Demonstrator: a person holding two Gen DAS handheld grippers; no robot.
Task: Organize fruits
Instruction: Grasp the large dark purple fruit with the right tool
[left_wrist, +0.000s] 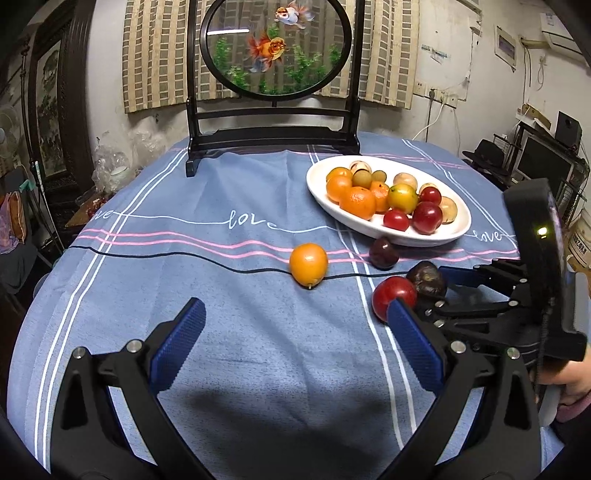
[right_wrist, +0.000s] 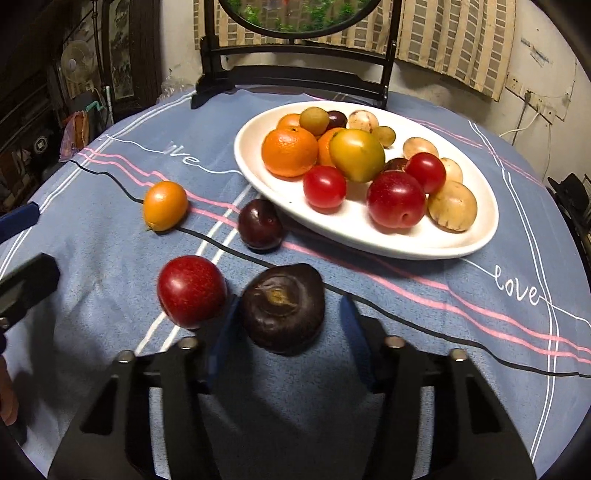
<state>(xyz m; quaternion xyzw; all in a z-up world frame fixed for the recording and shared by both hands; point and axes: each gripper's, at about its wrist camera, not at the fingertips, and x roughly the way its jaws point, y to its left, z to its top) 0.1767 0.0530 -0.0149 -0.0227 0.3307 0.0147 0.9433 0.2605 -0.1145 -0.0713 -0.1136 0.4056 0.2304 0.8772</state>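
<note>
A: Where's the dark fruit?
B: On the counter, between the right gripper fingers. Narrow gap, contact unclear; red plum just beside.
A: Left gripper?
B: Wide, nothing in it.

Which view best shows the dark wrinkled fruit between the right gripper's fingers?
The right wrist view: the dark wrinkled fruit sits large and central, stem scar visible. The left wrist view shows it small, partly hidden behind the red fruit.
</note>
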